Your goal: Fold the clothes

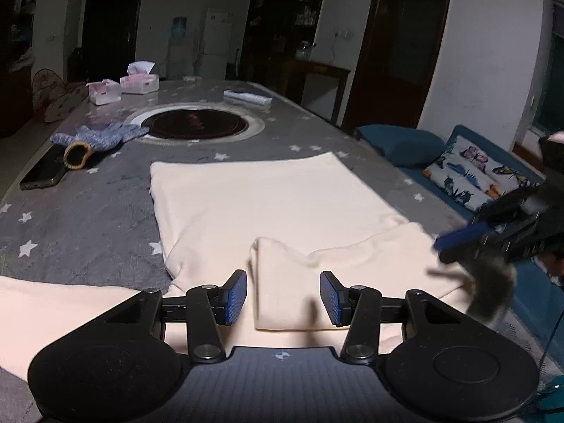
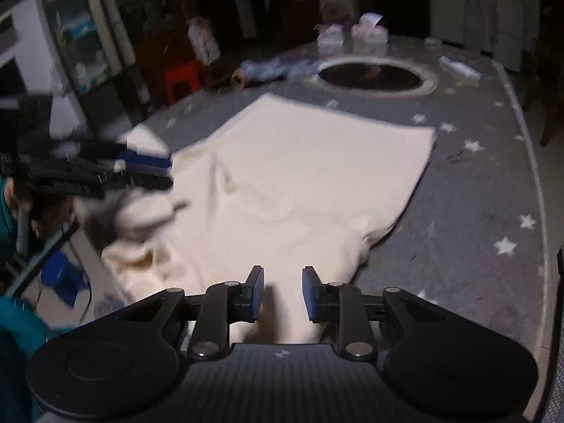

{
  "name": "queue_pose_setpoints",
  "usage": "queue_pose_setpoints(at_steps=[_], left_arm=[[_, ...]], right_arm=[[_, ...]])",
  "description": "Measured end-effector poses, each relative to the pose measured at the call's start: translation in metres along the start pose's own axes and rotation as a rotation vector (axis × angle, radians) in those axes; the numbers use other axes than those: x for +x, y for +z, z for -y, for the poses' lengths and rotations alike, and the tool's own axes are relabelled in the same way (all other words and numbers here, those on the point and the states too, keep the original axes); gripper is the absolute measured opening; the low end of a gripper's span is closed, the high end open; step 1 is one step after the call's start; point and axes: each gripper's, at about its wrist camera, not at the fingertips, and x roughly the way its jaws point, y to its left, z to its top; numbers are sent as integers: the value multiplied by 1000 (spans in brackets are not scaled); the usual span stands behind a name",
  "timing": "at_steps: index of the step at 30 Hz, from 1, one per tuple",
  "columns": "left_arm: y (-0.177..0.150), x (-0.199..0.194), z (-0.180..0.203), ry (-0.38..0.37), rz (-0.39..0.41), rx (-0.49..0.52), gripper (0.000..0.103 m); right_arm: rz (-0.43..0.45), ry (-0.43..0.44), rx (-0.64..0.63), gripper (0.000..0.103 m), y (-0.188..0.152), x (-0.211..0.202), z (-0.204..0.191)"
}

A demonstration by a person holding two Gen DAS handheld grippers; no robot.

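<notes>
- The cream garment (image 1: 275, 197) lies spread across the grey star-print table cover (image 1: 88, 218), its far part a flat, neat rectangle short of the round dark hob (image 1: 197, 124) set in the table.
- Nearer the cameras the cloth is less tidy: a folded flap (image 1: 317, 282) sits on top, and in the right wrist view the near end bunches into soft creases (image 2: 246, 246).
- Left gripper (image 1: 283, 298) hangs low over that flap, jaws partly apart, the blue pads (image 1: 236, 298) clear on either side of the cloth below; nothing is pinched between them.
- Right gripper (image 2: 282, 294) is over the garment's near end, jaws set a narrow gap apart with cream cloth showing through the gap; the picture is blurred, but the pads do not seem to press on it.
- Each gripper shows in the other's view, out at the garment's side edge, smeared by motion blur.
- Beyond the garment: a blue knit glove (image 1: 98, 137) and a dark phone (image 1: 44, 172) by the table's left edge, and tissue boxes (image 1: 139, 83) at the far end.
</notes>
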Motion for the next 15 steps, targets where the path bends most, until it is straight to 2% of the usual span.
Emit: queue_pose_setpoints(at_steps=[3, 6, 8, 9, 11, 13, 15], left_arm=[[-2, 12, 0, 16, -27, 8, 46], [-9, 13, 2, 26, -31, 10, 35], [-10, 12, 3, 39, -26, 12, 15], [-8, 12, 3, 45, -25, 7, 10], [-3, 10, 1, 51, -21, -11, 6], [5, 1, 4, 48, 10, -12, 5], [16, -14, 10, 45, 70, 3, 2]], right_arm=[[32, -23, 58, 26, 5, 0, 16], [40, -23, 95, 27, 7, 4, 26], [46, -16, 88, 28, 6, 4, 26], [49, -11, 84, 30, 5, 5, 25], [57, -15, 71, 34, 4, 5, 22], [65, -40, 62, 44, 2, 6, 20], [75, -57, 65, 45, 0, 6, 20]])
